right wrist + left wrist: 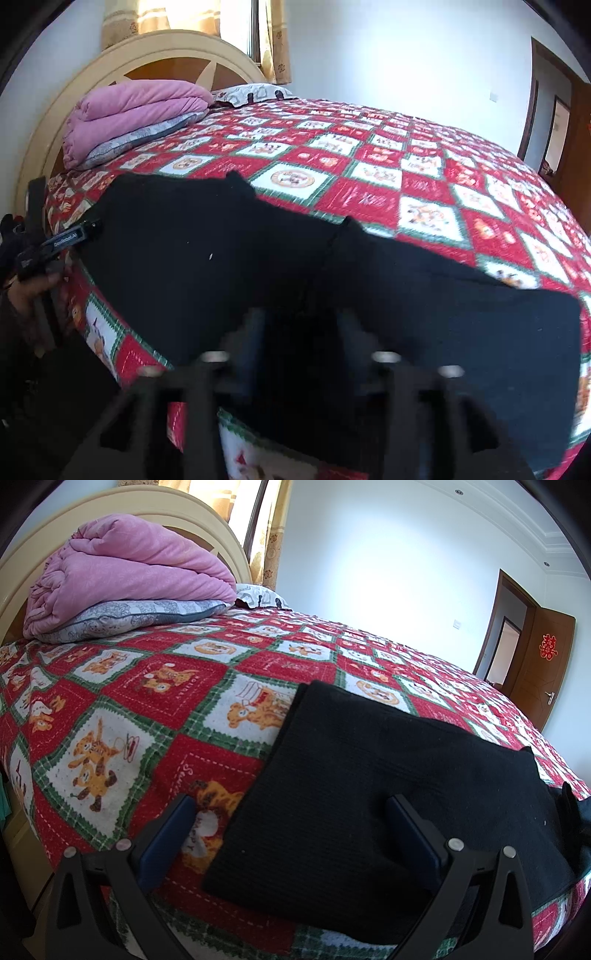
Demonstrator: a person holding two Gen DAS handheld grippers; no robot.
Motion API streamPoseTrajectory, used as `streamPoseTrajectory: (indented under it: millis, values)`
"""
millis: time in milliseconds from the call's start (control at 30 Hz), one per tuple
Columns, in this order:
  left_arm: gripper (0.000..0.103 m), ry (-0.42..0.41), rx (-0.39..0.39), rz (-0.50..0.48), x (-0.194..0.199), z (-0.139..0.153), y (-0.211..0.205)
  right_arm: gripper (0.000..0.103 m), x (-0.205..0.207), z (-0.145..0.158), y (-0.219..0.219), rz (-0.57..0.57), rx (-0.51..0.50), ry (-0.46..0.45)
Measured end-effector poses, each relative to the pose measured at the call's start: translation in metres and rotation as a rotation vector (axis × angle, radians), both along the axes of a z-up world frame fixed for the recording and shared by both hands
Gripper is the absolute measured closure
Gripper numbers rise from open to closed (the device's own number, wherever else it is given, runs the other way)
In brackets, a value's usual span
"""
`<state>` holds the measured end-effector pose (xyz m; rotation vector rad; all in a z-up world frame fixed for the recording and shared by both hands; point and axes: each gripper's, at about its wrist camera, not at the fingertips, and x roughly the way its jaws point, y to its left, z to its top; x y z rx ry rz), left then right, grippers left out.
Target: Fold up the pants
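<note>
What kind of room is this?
Most likely a bedroom. There's a big bed with a red patchwork bedspread, a cream headboard, and a folded pink quilt on a pillow. Black pants lie on the bed.

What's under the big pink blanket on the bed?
A grey patterned pillow lies under the folded pink blanket, sticking out along its front. Both rest on the red checked bedspread. Anything further beneath is covered.

L gripper [291, 805]: jaws spread wide, fingers level, pointing fwd, nothing between the pads. R gripper [301, 321]: motion-blurred, jaws parted, gap narrower. L gripper body and holding hand [27, 291] visible at left edge of right wrist view.
</note>
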<state>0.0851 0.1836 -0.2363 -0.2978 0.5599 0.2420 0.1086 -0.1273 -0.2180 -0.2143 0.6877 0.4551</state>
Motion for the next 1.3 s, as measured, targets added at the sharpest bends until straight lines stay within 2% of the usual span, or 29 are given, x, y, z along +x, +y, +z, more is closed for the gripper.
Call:
streamPoseTrajectory:
  millis: [100,200,267,333,400,433,533,700,800,867,933,1000,1100,1233,1300]
  values:
    - [0.000,-0.001,0.001,0.001,0.000,0.000,0.000,0.051,-0.002,0.027,-0.040,-0.054,0.102,-0.027]
    - [0.000,-0.002,0.002,0.002,0.000,0.001,0.000,0.051,0.015,0.047,-0.107,-0.226,0.241,-0.016]
    - [0.000,-0.002,0.001,0.002,0.000,0.001,0.000,0.051,0.031,0.045,-0.147,-0.351,0.319,0.039]
    - [0.000,-0.003,0.001,0.002,0.001,0.000,-0.001,0.051,0.045,0.032,-0.177,-0.445,0.356,0.113]
    - [0.000,-0.002,0.001,0.002,0.000,0.000,0.000,0.051,0.057,0.017,-0.191,-0.456,0.363,0.183]
    - [0.000,-0.002,0.000,0.001,0.001,0.001,0.000,0.051,0.059,0.013,-0.195,-0.441,0.372,0.185]
    - [0.000,0.003,-0.002,-0.003,0.001,0.002,-0.001,0.051,0.054,0.022,-0.196,-0.424,0.380,0.161]
    - [0.000,0.002,-0.029,0.006,0.000,0.007,0.001,0.051,0.012,0.043,-0.202,-0.472,0.358,0.103]
    - [0.000,0.004,-0.013,0.013,0.000,0.007,-0.001,0.051,-0.011,0.030,-0.199,-0.445,0.295,0.127]
    - [0.000,0.008,-0.003,0.019,0.000,0.010,0.001,0.051,-0.009,0.010,-0.200,-0.452,0.232,0.172]
    - [0.000,0.000,0.024,0.043,-0.004,0.015,0.005,0.051,-0.005,-0.001,-0.205,-0.488,0.189,0.166]
    - [0.000,-0.003,0.019,0.060,-0.006,0.016,0.013,0.051,-0.005,0.001,-0.210,-0.490,0.234,0.172]
    - [0.000,0.017,-0.066,0.040,-0.002,0.006,0.022,0.051,-0.010,0.007,-0.212,-0.501,0.240,0.129]
    - [0.001,0.019,-0.052,0.018,0.001,0.005,0.019,0.051,-0.017,0.009,-0.205,-0.508,0.215,0.080]
    - [0.010,0.020,-0.056,0.006,0.001,0.006,0.018,0.051,-0.019,0.010,-0.197,-0.495,0.198,0.055]
